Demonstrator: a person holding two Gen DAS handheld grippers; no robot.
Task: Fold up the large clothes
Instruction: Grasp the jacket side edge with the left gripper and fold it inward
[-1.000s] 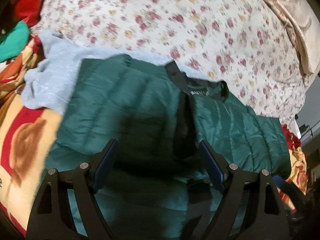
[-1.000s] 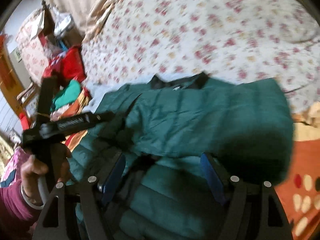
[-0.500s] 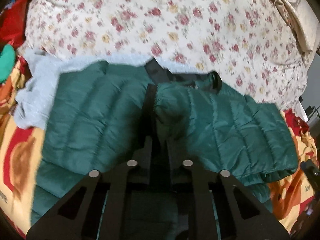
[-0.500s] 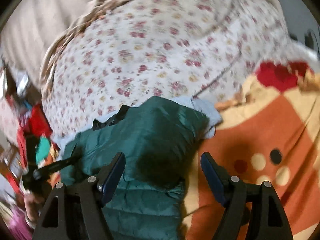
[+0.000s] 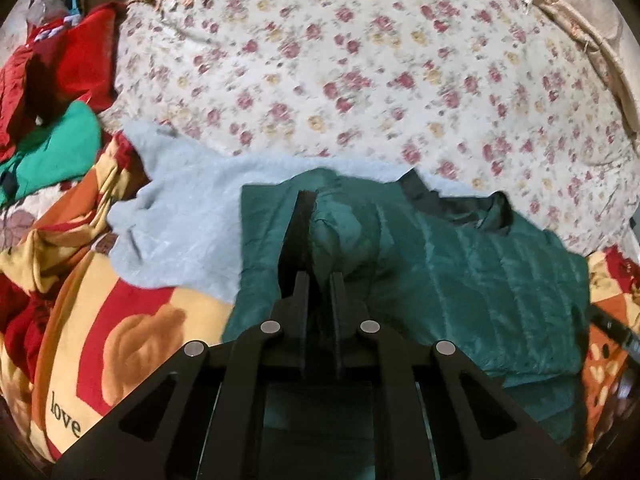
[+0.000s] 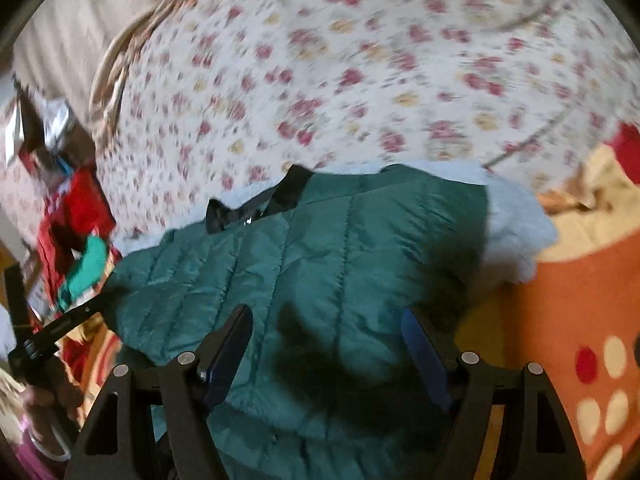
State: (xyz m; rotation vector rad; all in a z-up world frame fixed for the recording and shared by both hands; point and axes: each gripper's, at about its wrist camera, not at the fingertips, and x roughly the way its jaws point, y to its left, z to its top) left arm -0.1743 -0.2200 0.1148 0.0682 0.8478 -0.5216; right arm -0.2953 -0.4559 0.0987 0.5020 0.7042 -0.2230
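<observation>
We see the green jacket (image 5: 460,264) at the centre of both frames, on the bed. Our left hand-held gripper (image 5: 320,280) is closed on its fabric. Our right hand-held gripper (image 6: 326,344) stands wide open above it, empty.

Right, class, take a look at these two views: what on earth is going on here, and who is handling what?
A person holding a gripper in each hand is folding a dark green quilted puffer jacket on a bed with a floral bedspread. The left gripper has just closed and is shut on a bunched fold of the jacket's front. The right gripper hovers open over the jacket, gripping nothing. A light blue fleece garment lies under the jacket.
</observation>
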